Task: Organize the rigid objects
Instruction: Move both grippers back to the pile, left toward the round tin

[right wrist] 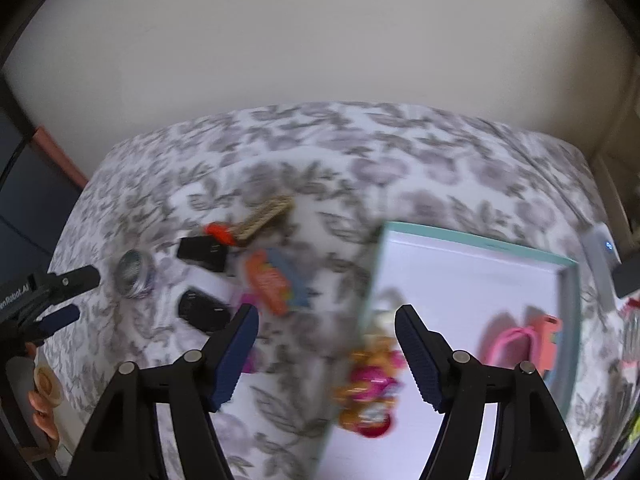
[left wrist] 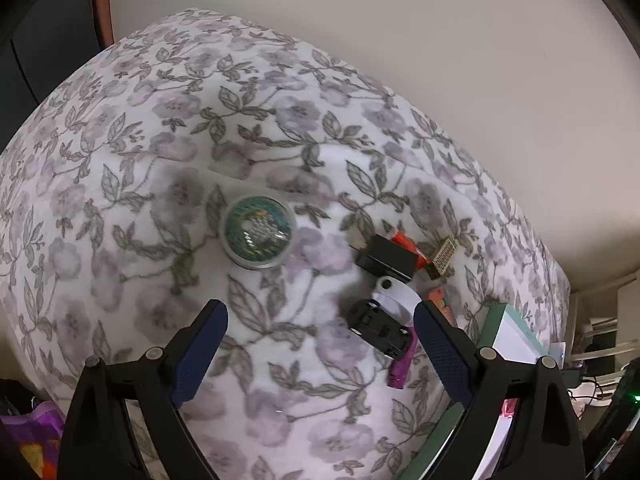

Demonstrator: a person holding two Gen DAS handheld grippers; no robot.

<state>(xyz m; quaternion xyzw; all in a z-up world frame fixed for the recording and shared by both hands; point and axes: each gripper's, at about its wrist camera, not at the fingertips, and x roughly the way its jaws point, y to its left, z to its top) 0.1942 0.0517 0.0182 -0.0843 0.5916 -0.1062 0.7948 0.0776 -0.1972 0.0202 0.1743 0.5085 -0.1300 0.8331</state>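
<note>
A floral bed sheet (left wrist: 168, 152) carries a loose group of small items. A round tin with a green lid (left wrist: 258, 236) lies apart to the left. A black box (left wrist: 386, 258), a red piece (left wrist: 408, 246), a tan studded plate (left wrist: 442, 258), a white piece (left wrist: 394, 292), a black toy car (left wrist: 380, 328) and a purple piece (left wrist: 402, 368) lie together. My left gripper (left wrist: 320, 312) hangs open above the sheet with nothing between its fingers. My right gripper (right wrist: 326, 312) is open over the left rim of a teal box (right wrist: 480, 240), above a pink and yellow toy (right wrist: 370, 392) in the box.
The box also holds a pink looped item (right wrist: 516, 344) and a coral piece (right wrist: 550, 340). An orange and blue toy (right wrist: 276, 284) lies on the sheet left of the box. A pale wall (right wrist: 320, 40) stands behind the bed, and a white device (right wrist: 600, 252) lies beyond the box.
</note>
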